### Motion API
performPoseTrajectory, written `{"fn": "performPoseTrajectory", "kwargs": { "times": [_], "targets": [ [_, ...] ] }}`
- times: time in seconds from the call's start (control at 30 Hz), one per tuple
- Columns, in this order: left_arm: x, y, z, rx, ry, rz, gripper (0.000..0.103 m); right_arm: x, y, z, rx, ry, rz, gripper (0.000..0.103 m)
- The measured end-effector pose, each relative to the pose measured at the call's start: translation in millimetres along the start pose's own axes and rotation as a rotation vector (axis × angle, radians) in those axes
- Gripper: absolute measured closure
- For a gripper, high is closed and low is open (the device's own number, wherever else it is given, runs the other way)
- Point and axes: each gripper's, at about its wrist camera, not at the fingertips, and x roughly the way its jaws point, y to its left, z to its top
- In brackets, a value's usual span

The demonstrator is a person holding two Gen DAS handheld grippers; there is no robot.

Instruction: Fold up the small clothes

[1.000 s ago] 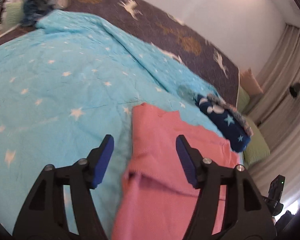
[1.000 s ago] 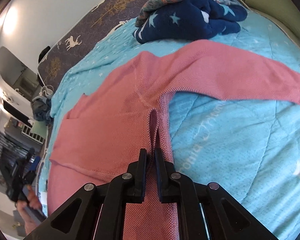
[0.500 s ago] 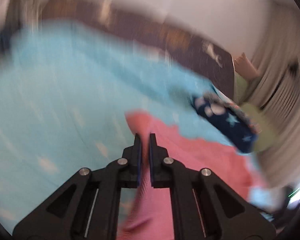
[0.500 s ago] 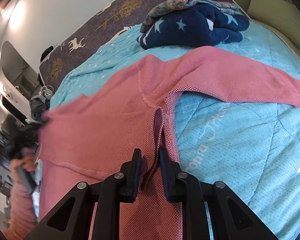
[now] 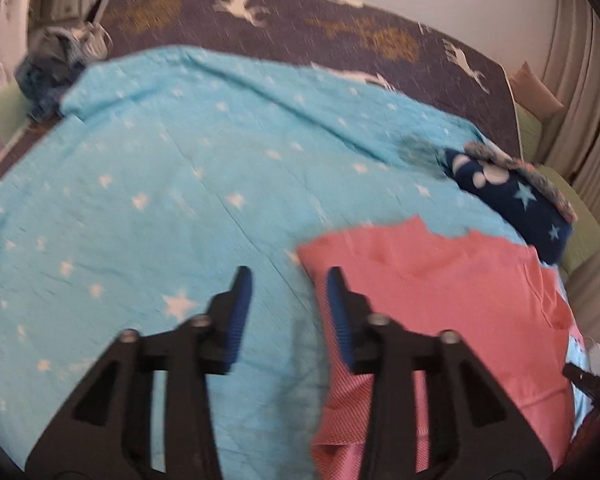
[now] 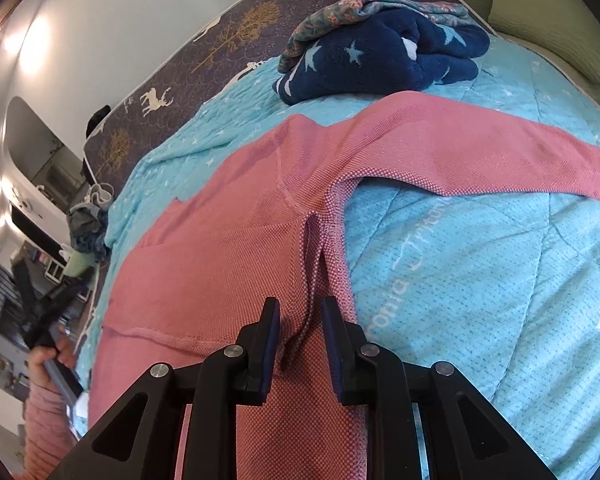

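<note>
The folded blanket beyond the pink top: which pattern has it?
Navy fleece blanket with pale blue stars; the right wrist view shows it best.

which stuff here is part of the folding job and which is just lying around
Job:
pink knit sweater
left gripper
right gripper

Lying about:
navy star-print fleece bundle
green cushion
grey-blue clothes heap
turquoise star quilt

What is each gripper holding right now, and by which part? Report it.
Nothing is held. The left gripper is open over the blue quilt, beside the pink top. The right gripper is open, a raised fold of the top loose between its fingers.
</note>
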Motion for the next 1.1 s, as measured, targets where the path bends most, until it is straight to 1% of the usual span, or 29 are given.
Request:
{"fn": "performPoseTrajectory", "kwargs": {
  "times": [0.07, 0.13, 0.2, 0.27, 0.3, 0.33, 0.4, 0.43, 0.5, 0.53, 0.63, 0.67, 0.73, 0.8, 0.87, 0.93, 1.0, 1.03, 1.07, 1.1],
  "targets": [
    [13, -7, -4, -0.009, 0.053, -0.035, 0.061, -6, -2, 2, 0.005, -0.014, 0.004, 0.080],
    [16, -12, -11, -0.009, 0.074, -0.056, 0.059, -17, -9, 6, 0.026, -0.061, 0.001, 0.077],
    [23, -19, -15, 0.006, 0.105, -0.076, 0.050, -34, -26, 12, 0.078, -0.153, -0.041, 0.050],
    [32, -24, -16, 0.014, 0.141, -0.067, 0.049, -49, -49, 17, 0.142, -0.239, -0.038, 0.044],
    [36, -23, -18, 0.012, 0.159, -0.051, 0.049, -53, -59, 19, 0.170, -0.251, -0.027, 0.042],
    [38, -22, -18, 0.003, 0.166, -0.040, 0.049, -55, -73, 24, 0.208, -0.244, -0.011, 0.042],
    [28, -23, -20, -0.029, 0.128, -0.032, 0.051, -55, -99, 31, 0.302, -0.201, 0.025, 0.042],
    [19, -26, -20, -0.027, 0.102, -0.038, 0.051, -55, -114, 32, 0.377, -0.188, 0.050, 0.042],
    [-2, -40, -20, 0.011, 0.050, -0.067, 0.051, -62, -150, 28, 0.544, -0.195, 0.106, 0.042],
    [-10, -49, -20, 0.032, 0.033, -0.088, 0.051, -65, -163, 27, 0.583, -0.199, 0.107, 0.042],
    [-29, -82, -24, 0.120, 0.008, -0.167, 0.050, -83, -209, 13, 0.752, -0.263, 0.056, 0.042],
    [-32, -93, -28, 0.145, 0.008, -0.187, 0.050, -87, -219, 9, 0.788, -0.280, 0.051, 0.042],
    [-33, -111, -35, 0.162, 0.025, -0.228, 0.050, -96, -242, 3, 0.859, -0.327, 0.045, 0.042],
    [-30, -127, -46, 0.151, 0.058, -0.281, 0.050, -98, -260, 3, 0.912, -0.351, 0.026, 0.044],
    [-26, -137, -55, 0.144, 0.090, -0.304, 0.050, -92, -275, 10, 0.948, -0.355, 0.033, 0.044],
    [-22, -144, -67, 0.142, 0.122, -0.322, 0.050, -84, -284, 21, 0.966, -0.350, 0.020, 0.044],
    [-18, -150, -77, 0.150, 0.154, -0.322, 0.050, -76, -290, 32, 0.983, -0.361, -0.001, 0.044],
    [-18, -150, -81, 0.151, 0.163, -0.317, 0.050, -73, -293, 38, 0.983, -0.366, -0.009, 0.045],
    [-17, -148, -85, 0.148, 0.171, -0.315, 0.050, -70, -294, 44, 0.970, -0.357, -0.017, 0.063],
    [-16, -146, -86, 0.143, 0.175, -0.314, 0.050, -67, -292, 48, 0.949, -0.340, -0.019, 0.102]
  ]
}}
